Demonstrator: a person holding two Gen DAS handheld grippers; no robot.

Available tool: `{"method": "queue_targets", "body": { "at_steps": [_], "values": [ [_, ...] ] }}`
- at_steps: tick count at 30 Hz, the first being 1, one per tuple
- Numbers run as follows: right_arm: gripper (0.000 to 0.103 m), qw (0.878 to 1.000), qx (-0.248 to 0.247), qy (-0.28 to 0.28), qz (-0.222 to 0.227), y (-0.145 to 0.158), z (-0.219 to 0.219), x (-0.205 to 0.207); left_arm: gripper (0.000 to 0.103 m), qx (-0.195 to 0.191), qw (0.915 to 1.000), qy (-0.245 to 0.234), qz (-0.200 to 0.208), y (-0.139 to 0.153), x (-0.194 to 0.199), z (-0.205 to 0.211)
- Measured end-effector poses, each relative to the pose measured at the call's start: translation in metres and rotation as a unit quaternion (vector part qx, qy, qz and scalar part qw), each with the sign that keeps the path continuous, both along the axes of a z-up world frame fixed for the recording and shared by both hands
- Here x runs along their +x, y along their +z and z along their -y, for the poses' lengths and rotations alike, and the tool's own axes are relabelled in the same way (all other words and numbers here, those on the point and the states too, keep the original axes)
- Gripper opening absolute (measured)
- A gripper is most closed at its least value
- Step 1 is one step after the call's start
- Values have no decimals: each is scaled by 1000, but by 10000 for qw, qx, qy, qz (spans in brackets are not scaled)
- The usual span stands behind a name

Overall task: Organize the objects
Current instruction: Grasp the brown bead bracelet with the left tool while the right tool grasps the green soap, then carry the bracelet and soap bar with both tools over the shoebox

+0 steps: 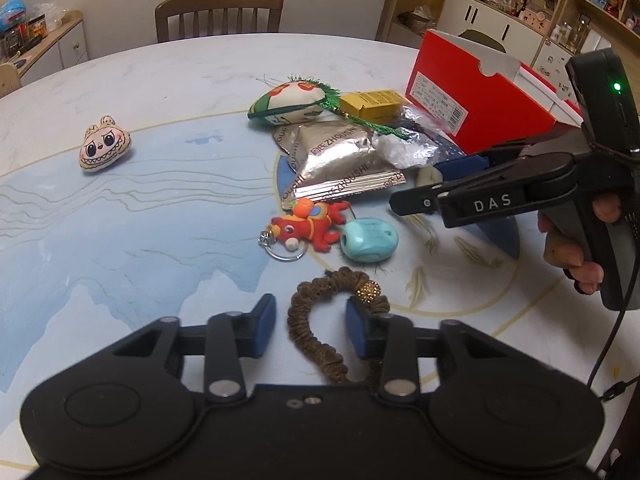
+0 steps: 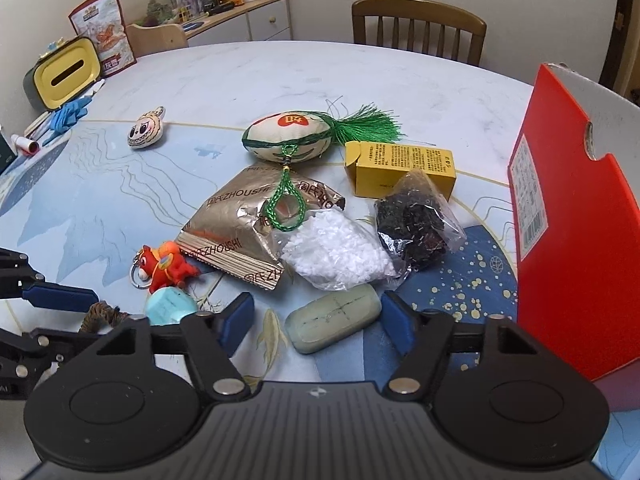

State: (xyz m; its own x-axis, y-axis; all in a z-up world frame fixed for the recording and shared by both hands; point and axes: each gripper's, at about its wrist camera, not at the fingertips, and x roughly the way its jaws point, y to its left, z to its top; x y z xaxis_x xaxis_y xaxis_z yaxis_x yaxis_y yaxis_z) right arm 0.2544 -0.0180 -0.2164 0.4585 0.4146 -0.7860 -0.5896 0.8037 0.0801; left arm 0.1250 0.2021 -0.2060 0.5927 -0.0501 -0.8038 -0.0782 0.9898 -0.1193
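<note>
My left gripper (image 1: pixel 311 326) is open, its blue pads on either side of a brown coiled hair tie (image 1: pixel 320 336) with a gold bead. Beyond it lie a turquoise stone (image 1: pixel 370 240) and a red toy keychain (image 1: pixel 308 230). My right gripper (image 2: pixel 318 320) is open around a pale green soap bar (image 2: pixel 334 318) lying flat on the table. In the left wrist view the right gripper (image 1: pixel 404 196) shows from the side, held by a hand. A red shoebox (image 2: pixel 576 248) stands open at the right.
A pile sits mid-table: gold foil packet (image 2: pixel 240 224), white granule bag (image 2: pixel 336 252), dark bead bag (image 2: pixel 416 220), yellow carton (image 2: pixel 400 168), stuffed pouch with green tassel (image 2: pixel 292 136). A small plush face (image 1: pixel 105 150) lies apart at left. Chair (image 2: pixel 418 28) and yellow tissue box (image 2: pixel 66 72) stand behind.
</note>
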Motion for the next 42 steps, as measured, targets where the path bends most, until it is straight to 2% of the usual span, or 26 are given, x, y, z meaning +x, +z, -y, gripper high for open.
{"method": "queue_targets", "body": {
  "at_steps": [2, 5, 15, 22, 27, 31, 36, 42],
  "values": [
    [58, 10000, 4, -58, 16, 1, 1, -1, 23, 5, 10000, 21, 0, 0, 1, 0],
    [51, 9999, -49, -109, 43, 1, 3, -2, 10, 48, 10000, 42, -11, 0, 3, 0],
    [51, 9996, -97, -251, -27, 4, 6, -13, 8, -107, 9997, 229, -64, 2, 2, -5],
    [51, 9994, -8, -331, -70, 29, 21, -37, 7, -349, 9988, 357, -16, 17, -1, -8],
    [51, 9986, 100, -510, -17, 58, 32, -44, 7, -476, 9981, 358, 185, 40, 1, -5],
    [51, 9980, 205, -602, 46, 81, 41, -52, 7, -282, 9986, 205, 408, 61, 8, 5],
    [51, 9970, 421, -633, 164, 110, 61, -59, 7, -237, 9974, 51, 682, 90, 17, 16],
    [51, 9964, 425, -635, 378, 140, 84, -67, 7, -161, 9948, -252, 975, 124, 27, 43]
  ]
}}
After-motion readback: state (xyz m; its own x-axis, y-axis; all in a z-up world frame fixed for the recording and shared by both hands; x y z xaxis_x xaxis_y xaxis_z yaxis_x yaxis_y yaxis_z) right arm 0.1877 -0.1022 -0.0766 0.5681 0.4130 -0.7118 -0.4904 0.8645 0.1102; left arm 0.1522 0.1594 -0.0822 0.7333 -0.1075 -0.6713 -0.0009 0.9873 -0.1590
